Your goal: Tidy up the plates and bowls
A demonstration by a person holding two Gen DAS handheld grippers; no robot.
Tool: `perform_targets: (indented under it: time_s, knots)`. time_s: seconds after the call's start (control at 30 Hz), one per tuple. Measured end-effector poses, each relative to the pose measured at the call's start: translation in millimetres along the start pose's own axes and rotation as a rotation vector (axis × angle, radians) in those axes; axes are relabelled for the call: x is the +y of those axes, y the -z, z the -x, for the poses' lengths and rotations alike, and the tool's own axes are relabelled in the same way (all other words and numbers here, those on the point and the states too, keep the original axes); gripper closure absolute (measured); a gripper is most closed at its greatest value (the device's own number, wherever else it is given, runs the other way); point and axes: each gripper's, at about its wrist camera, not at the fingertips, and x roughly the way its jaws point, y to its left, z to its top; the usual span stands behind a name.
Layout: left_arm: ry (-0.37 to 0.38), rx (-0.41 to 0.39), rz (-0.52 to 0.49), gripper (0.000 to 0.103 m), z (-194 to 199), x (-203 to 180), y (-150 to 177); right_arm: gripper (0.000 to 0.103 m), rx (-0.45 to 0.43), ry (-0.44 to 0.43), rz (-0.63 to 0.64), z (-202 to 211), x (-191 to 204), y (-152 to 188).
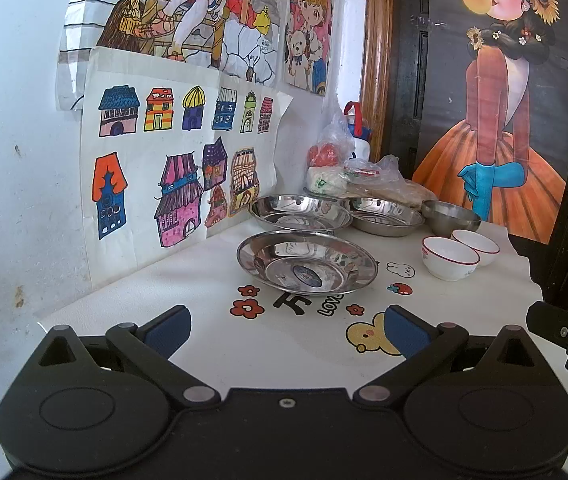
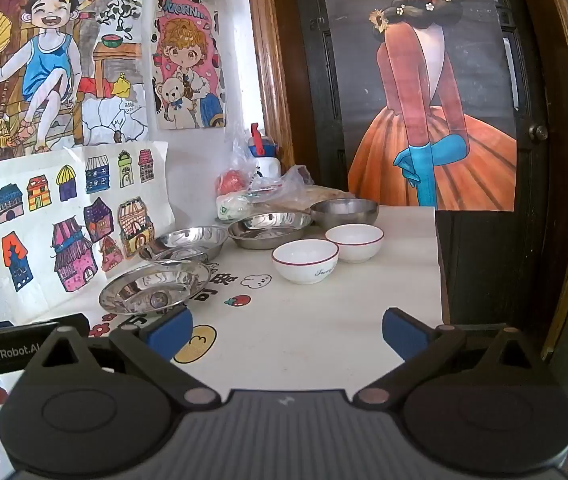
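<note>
Nearest: left tongs (image 1: 288,330) and right tongs (image 2: 287,334) both spread wide, nothing between the blue pads, hovering over the table's near edge. Beyond, on the white table (image 2: 324,344) with cartoon stickers: near steel plate (image 1: 306,266), round and upright (no long axis to speak of), rim up, toward the wall-side edge. To its right, two white bowls (image 2: 305,260) (image 2: 355,242), mouths up, just beside each other. Farther back: two more steel plates (image 1: 300,212) (image 1: 387,215) and a steel bowl (image 1: 451,217). At the far edge, plastic bags (image 1: 334,148). Behind, children's drawings (image 1: 172,160) on the wall; right, a dark door (image 2: 480,80) bearing a poster.
</note>
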Motion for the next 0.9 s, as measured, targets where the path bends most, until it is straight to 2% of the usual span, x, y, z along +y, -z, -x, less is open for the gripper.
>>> perform_targets:
  time_s: [0.9]
  knots:
    - [0.000, -0.003, 0.004, 0.001, 1.8, 0.8, -0.7, 0.000, -0.009, 0.001, 0.005, 2.0, 0.9, 1.4]
